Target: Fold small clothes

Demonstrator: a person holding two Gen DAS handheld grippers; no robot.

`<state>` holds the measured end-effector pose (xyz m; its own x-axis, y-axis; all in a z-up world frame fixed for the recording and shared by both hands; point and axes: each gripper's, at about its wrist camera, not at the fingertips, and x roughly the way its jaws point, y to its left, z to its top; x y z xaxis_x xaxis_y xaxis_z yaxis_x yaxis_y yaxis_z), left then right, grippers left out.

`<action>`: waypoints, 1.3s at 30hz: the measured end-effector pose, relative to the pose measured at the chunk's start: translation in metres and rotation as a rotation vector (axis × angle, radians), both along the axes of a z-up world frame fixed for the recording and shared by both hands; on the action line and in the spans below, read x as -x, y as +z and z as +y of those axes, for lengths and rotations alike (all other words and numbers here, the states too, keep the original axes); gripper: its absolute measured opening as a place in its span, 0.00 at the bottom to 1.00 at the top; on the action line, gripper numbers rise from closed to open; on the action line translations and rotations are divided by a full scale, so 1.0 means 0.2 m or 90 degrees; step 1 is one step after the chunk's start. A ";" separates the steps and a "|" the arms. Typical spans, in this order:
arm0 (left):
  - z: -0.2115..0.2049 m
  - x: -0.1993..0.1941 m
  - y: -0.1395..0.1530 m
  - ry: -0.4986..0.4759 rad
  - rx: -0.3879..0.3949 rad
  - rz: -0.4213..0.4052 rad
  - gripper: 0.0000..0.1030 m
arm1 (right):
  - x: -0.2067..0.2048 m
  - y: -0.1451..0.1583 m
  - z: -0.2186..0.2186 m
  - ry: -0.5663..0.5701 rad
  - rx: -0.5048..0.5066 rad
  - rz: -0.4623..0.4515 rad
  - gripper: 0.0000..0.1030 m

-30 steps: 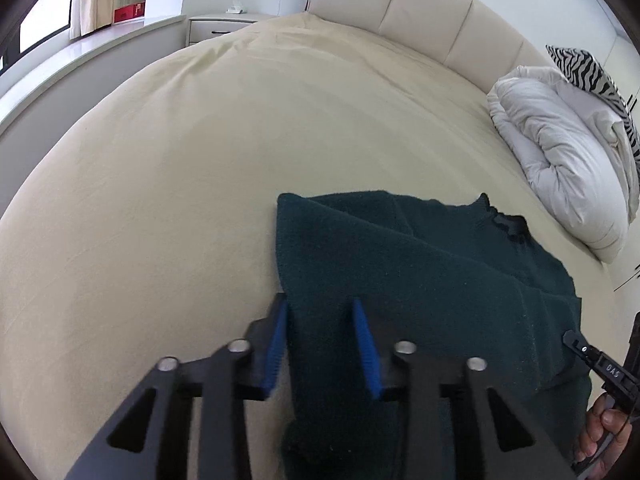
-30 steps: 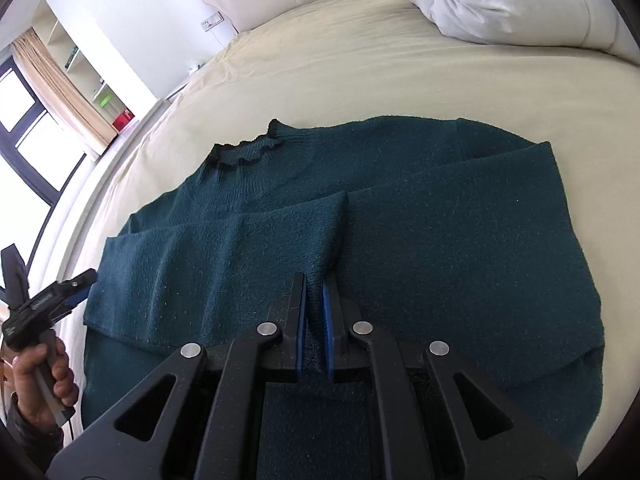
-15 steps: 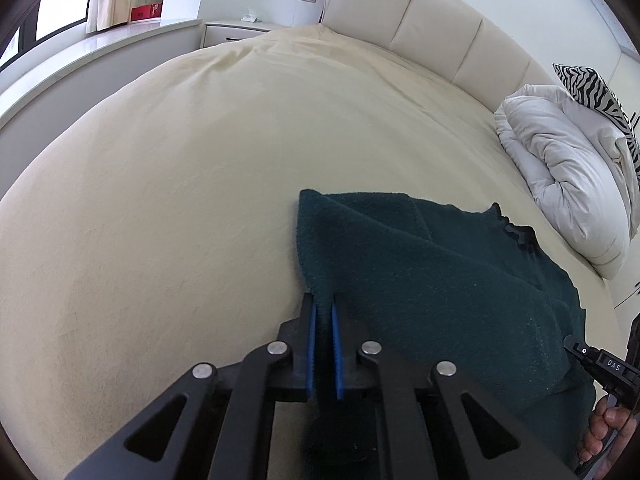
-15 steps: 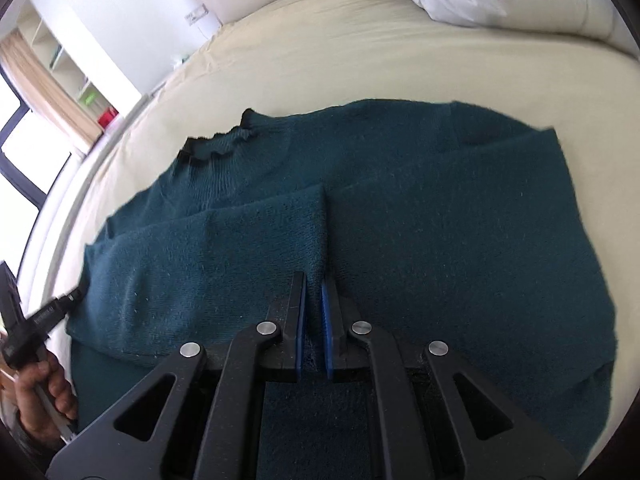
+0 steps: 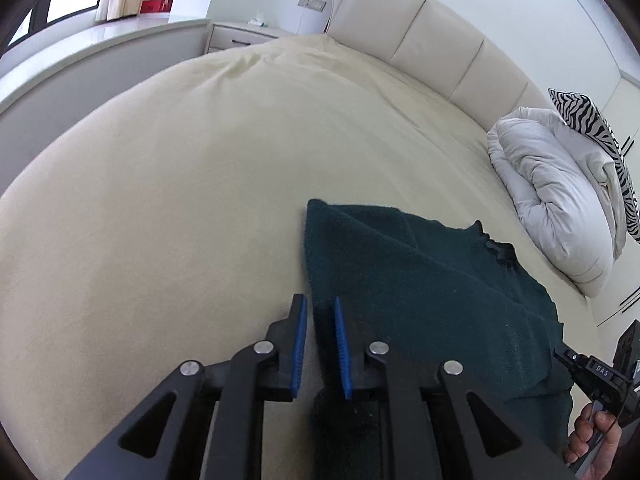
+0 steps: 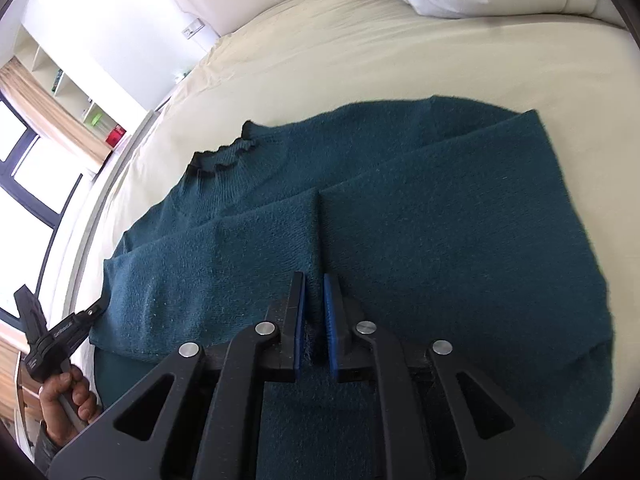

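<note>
A dark green knit sweater (image 6: 440,240) lies on the cream bed (image 5: 180,200), both sleeves folded across its front, frilled collar (image 6: 224,156) toward the headboard. My left gripper (image 5: 320,312) is shut on the sweater's left hem edge (image 5: 324,320), with a narrow gap between the blue pads. My right gripper (image 6: 314,284) is shut on the hem at the middle, where the two sleeve cuffs meet. Each gripper shows at the edge of the other's view: the right gripper in the left wrist view (image 5: 596,372), the left gripper in the right wrist view (image 6: 60,332).
A white duvet (image 5: 560,200) and a zebra-print pillow (image 5: 592,120) are piled at the right by the padded headboard (image 5: 420,40). A nightstand (image 5: 240,36) and a window ledge (image 5: 80,48) stand beyond the bed's left side.
My left gripper went from open to shut on the sweater's hem edge and has lifted a little. My right gripper stayed shut on the hem, and the sweater shifted slightly.
</note>
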<state>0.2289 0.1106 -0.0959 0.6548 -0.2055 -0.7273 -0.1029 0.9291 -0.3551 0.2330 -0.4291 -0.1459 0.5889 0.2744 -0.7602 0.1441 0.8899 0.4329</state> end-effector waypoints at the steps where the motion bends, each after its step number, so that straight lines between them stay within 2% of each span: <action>1: -0.02 0.02 0.04 -0.002 -0.013 -0.016 0.14 | 0.02 0.04 0.00 -0.009 0.004 -0.020 0.11; 3: -0.06 0.03 0.09 -0.012 -0.040 -0.037 0.14 | 0.05 0.12 0.02 -0.006 0.009 -0.051 0.11; 5: -0.11 0.00 0.08 -0.027 -0.066 -0.033 0.14 | 0.05 0.15 0.07 0.021 0.019 -0.065 0.11; 8: -0.12 -0.07 -0.06 -0.031 -0.099 0.031 0.14 | 0.00 0.09 0.15 0.056 0.036 -0.027 0.11; 9: -0.10 -0.07 -0.09 -0.024 -0.098 0.035 0.20 | -0.03 0.04 0.16 0.065 0.034 0.000 0.13; 10: -0.08 -0.06 -0.10 -0.026 -0.082 0.029 0.20 | -0.04 -0.04 0.15 0.071 0.031 0.030 0.13; 12: -0.07 -0.03 -0.08 -0.028 -0.097 0.026 0.20 | 0.00 -0.04 0.13 0.073 0.013 -0.011 0.13; 15: -0.09 0.05 -0.05 -0.048 -0.133 0.018 0.20 | 0.07 -0.01 0.08 0.054 0.020 -0.016 0.13; 17: -0.06 0.16 0.01 -0.041 -0.116 0.006 0.21 | 0.13 0.02 0.05 0.027 0.047 -0.002 0.16; 18: -0.04 0.22 0.04 -0.038 -0.100 0.001 0.25 | 0.19 0.05 0.02 0.022 0.039 -0.005 0.16; 20: 0.00 0.38 0.11 -0.038 -0.073 -0.018 0.44 | 0.30 0.12 -0.02 0.017 0.024 -0.033 0.20; 21: 0.00 0.45 0.13 -0.045 -0.069 -0.026 0.61 | 0.38 0.17 -0.04 0.012 0.030 -0.049 0.33; 22: 0.00 0.54 0.15 -0.058 -0.066 -0.031 0.70 | 0.45 0.20 -0.07 0.005 0.031 -0.061 0.50; 24: 0.00 0.70 0.16 -0.080 -0.053 -0.026 0.72 | 0.64 0.27 -0.11 -0.005 0.030 -0.088 0.57; 28: 0.02 0.99 0.11 -0.097 0.015 0.028 0.72 | 0.96 0.35 -0.20 -0.003 0.023 -0.093 0.57; 34: 0.03 1.28 0.06 -0.115 0.081 0.080 0.72 | 1.47 0.33 -0.41 -0.022 -0.018 -0.025 0.57; 39: 0.02 1.37 0.04 -0.136 0.126 0.108 0.72 | 1.78 0.24 -0.54 -0.042 -0.048 0.019 0.57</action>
